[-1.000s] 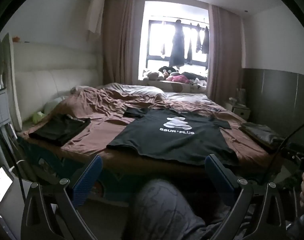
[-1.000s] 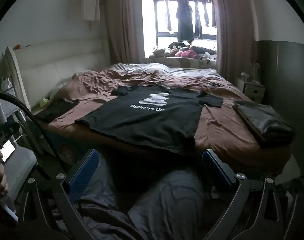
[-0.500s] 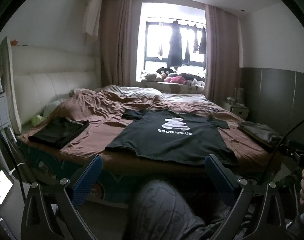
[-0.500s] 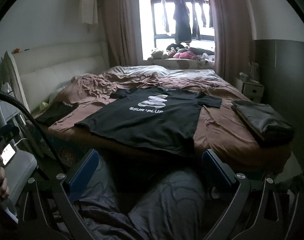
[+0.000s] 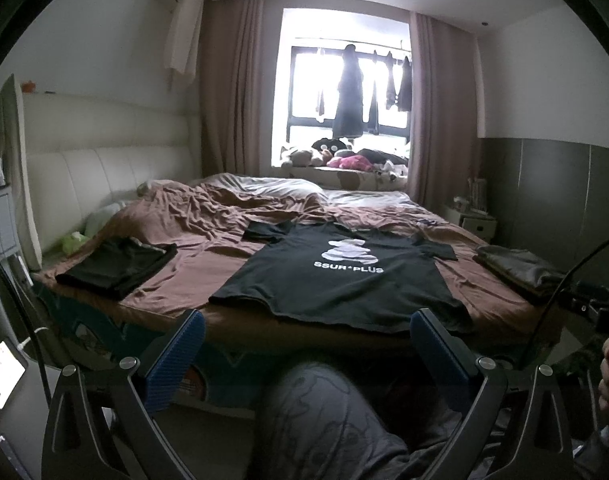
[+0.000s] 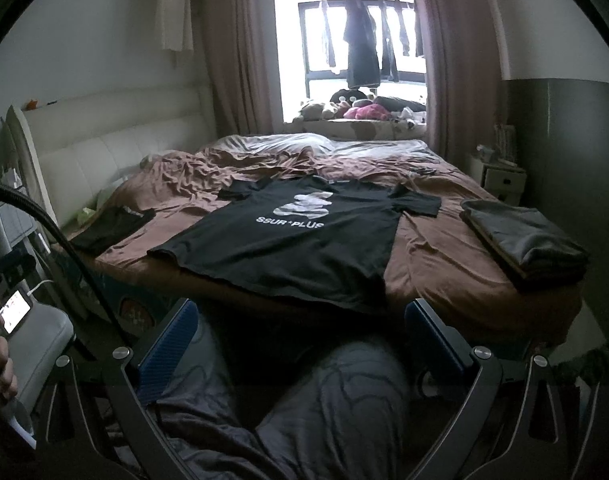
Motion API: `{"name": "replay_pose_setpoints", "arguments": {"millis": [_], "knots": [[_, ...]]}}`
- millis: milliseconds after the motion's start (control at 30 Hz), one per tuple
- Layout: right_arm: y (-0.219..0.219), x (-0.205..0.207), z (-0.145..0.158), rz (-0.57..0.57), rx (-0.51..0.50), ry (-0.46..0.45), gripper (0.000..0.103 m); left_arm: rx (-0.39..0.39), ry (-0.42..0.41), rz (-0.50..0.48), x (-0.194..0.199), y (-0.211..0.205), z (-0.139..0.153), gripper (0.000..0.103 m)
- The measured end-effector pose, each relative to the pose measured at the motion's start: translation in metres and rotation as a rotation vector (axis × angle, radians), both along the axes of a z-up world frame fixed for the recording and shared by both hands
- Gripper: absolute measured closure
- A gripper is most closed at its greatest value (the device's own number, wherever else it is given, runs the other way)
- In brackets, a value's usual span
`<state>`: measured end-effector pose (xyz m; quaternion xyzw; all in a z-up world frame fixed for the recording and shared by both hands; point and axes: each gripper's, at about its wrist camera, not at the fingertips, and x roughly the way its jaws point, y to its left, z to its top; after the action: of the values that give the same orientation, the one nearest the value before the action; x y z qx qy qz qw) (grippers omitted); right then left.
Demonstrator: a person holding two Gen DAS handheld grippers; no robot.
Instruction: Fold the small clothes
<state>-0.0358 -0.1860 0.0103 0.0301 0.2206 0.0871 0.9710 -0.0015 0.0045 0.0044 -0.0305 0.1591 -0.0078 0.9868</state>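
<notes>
A black short-sleeved cotton T-shirt (image 5: 336,280) is shown spread flat, unfolded, on the brown-sheeted bed (image 5: 208,252), both the left gripper (image 5: 304,344) and right gripper (image 6: 296,332) held wide open and empty short of its hem, so a reach and grasp are judged next.

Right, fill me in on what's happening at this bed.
A person holds two grippers, both open and empty, short of the bed's near edge. The left gripper and right gripper hang above the person's knees. A black T-shirt lies spread flat, print up, unfolded, on the brown sheet. A folded dark garment lies to its left, a grey folded stack to its right. Nothing is gripped.
</notes>
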Motion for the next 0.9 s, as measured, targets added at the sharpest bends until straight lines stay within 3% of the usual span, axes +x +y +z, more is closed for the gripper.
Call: {"name": "replay_pose_setpoints", "arguments": {"millis": [900], "knots": [[-0.0011, -0.0039, 0.0038, 0.017, 0.010, -0.008, 0.000, -0.006, -0.008, 0.002, -0.0018, 0.0000, 0.0021, 0.000]]}}
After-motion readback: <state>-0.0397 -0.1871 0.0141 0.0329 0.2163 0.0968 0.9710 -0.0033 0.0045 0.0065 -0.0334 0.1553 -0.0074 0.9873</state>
